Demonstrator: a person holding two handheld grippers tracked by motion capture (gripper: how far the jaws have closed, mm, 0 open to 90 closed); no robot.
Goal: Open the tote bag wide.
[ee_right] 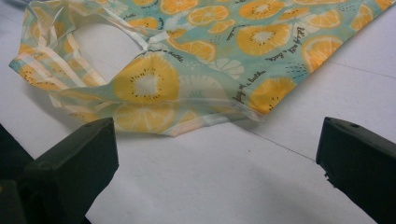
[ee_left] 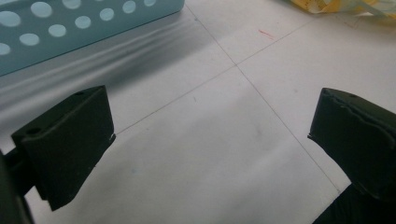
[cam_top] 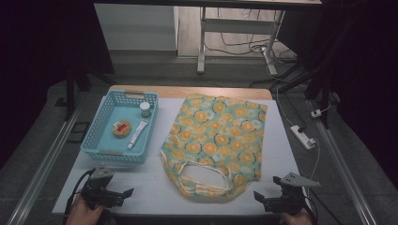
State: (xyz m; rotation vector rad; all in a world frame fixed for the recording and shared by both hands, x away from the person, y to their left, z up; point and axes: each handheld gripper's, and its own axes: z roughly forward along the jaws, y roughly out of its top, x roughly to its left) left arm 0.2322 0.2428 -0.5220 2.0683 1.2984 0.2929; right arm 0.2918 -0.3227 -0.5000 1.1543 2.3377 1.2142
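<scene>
High view: perforated blue plastic basket (cam_top: 100, 136) holds tube (cam_top: 137, 134), small jar (cam_top: 145, 109), maybe a round tin (cam_top: 121, 128). Right gripper view: script printed on soft orange-slice fabric bag (ee_right: 196, 60). Left gripper (ee_left: 210, 140) and right gripper (ee_right: 217, 158): jaws apart, nothing held.

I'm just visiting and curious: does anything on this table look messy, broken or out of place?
Nothing stands out. The fruit-print bag lies flat, slightly rumpled at its handles; the tube and small jar sit inside the blue basket.

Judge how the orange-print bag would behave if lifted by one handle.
The bag lies flat and wrinkled, so it would probably droop and fold. It looks thin and empty, likely light. Its handles lie limp, so they may slip sideways when pinched.
</scene>
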